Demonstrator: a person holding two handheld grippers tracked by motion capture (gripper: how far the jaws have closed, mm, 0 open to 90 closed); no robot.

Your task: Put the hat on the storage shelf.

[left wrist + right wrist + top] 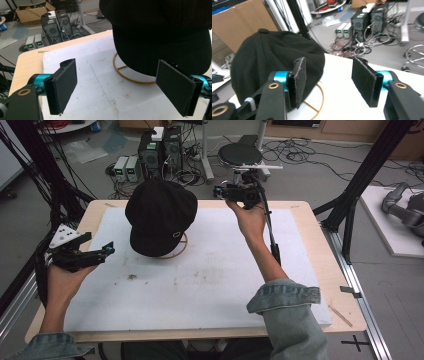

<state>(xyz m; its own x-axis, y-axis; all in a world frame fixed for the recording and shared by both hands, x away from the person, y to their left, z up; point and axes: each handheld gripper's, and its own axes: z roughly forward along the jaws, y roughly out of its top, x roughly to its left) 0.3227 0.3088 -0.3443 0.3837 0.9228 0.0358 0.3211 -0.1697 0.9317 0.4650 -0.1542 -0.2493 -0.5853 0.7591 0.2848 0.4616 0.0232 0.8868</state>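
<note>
A black cap (160, 215) sits on a wooden ring stand (181, 251) near the back left of the white mat (210, 270). My left gripper (102, 251) is held at the mat's left edge, pointing right toward the cap, open and holding nothing. In the left gripper view the cap (160, 32) hangs just beyond the jaws, over the stand ring (125, 75). My right gripper (220, 191) is raised at the table's back edge, right of the cap, open and holding nothing. The right gripper view shows the cap (272, 60) behind its left jaw, above the stand (318, 105).
The wooden table (320, 235) carries the mat. Behind it on the floor stand computer towers (160, 150), small power units (126, 167), cables and a black stool (240, 155). Black frame posts (370, 165) flank the table on both sides.
</note>
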